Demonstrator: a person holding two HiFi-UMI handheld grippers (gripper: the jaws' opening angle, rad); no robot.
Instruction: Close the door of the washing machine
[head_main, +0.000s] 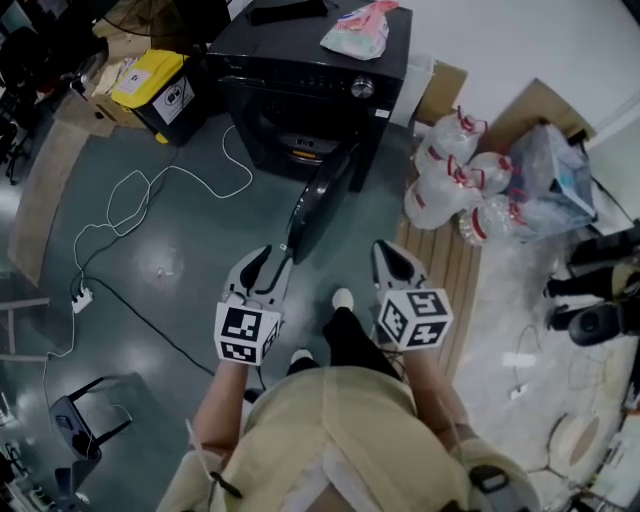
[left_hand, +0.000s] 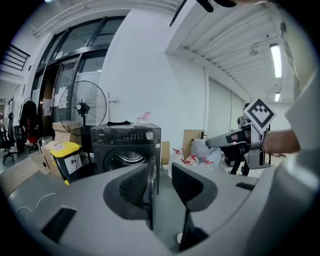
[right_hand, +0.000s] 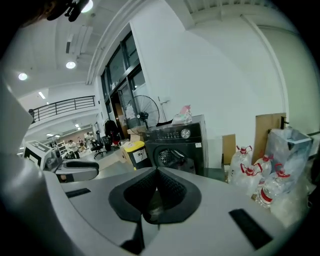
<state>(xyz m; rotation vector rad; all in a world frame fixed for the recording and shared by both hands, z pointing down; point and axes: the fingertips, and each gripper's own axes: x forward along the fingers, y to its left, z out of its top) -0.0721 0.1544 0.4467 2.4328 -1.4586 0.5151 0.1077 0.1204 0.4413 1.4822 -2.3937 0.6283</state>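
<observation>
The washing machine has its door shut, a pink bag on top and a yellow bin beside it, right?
Not quite. The head view shows the washing machine with its door swung open. The pink bag on top and the yellow bin beside it are right.

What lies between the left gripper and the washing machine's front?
The open door, which stands out toward the left gripper, as the head view shows.

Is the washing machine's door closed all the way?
No, the door stands swung wide out from the front of the washing machine.
</observation>
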